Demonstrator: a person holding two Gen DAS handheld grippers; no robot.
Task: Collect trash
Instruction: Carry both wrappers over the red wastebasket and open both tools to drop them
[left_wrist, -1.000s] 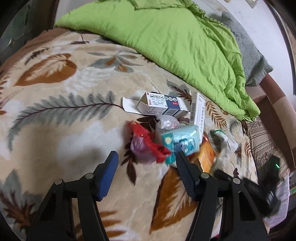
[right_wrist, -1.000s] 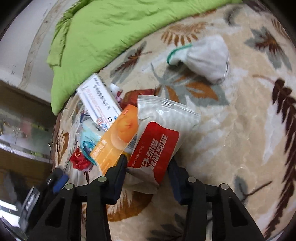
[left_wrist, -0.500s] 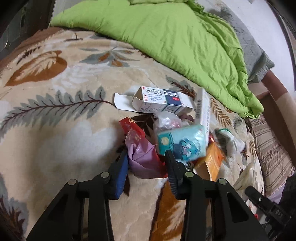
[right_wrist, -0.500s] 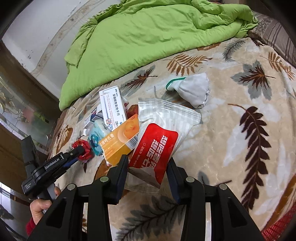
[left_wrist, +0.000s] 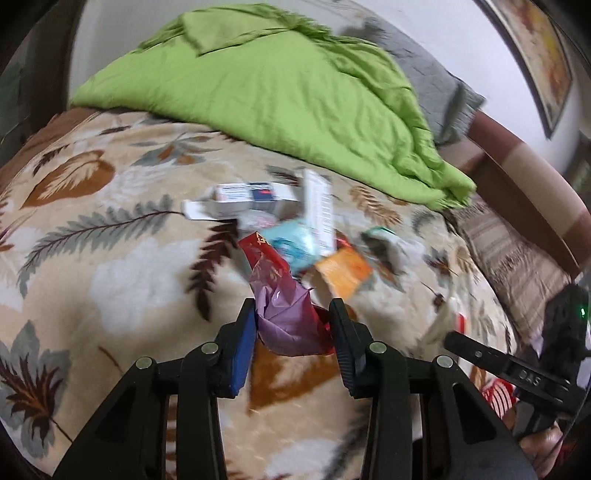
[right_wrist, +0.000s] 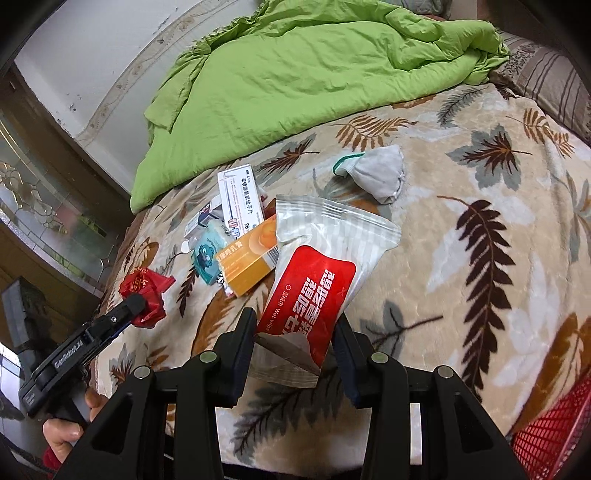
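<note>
- Left gripper (left_wrist: 292, 325): jaws closed on the crumpled red-and-purple foil wrapper (left_wrist: 284, 302), lifted off the leaf-patterned blanket (left_wrist: 110, 258).
- Right gripper (right_wrist: 295, 332): jaws clamp the red-and-white wet-wipe packet (right_wrist: 314, 280).
- Step: both pieces held; next probably carry them to the red mesh basket (right_wrist: 554, 432).

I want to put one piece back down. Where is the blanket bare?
Bare leaf-print blanket lies right of the red-and-clear wet-wipe packet and below the grey crumpled mask. It is crowded around the orange carton, teal tissue pack and white medicine box.
</note>
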